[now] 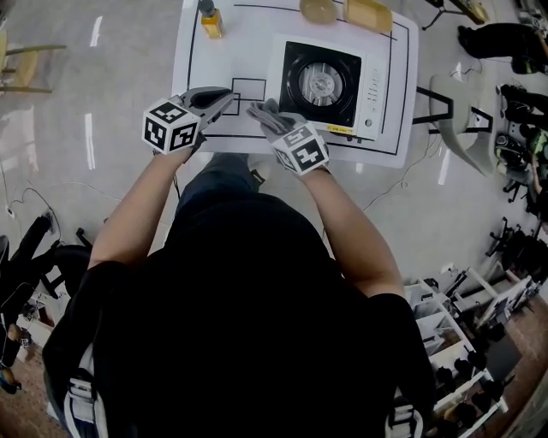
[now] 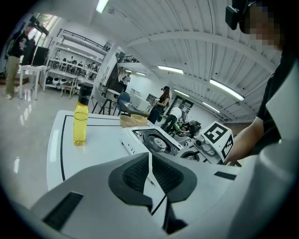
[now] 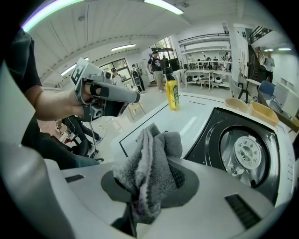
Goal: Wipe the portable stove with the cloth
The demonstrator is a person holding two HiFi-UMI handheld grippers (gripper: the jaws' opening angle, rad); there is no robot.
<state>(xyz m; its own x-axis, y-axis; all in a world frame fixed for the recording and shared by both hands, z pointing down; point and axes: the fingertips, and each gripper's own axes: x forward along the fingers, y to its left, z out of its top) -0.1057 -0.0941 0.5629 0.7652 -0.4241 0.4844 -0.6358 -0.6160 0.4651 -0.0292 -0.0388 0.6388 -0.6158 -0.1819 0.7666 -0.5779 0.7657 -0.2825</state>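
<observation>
The white portable stove with a black top and a round burner sits on the white table. My right gripper is shut on a grey cloth, held just off the stove's near left corner. The cloth sticks up bunched between the jaws. My left gripper is shut and empty, hovering over the table's near left part, left of the stove. In the right gripper view the left gripper shows at the left.
A yellow bottle stands at the table's far left. Two tan bowls lie behind the stove. Black lines mark squares on the table. Chairs and racks stand round the table, and people are at the back of the room.
</observation>
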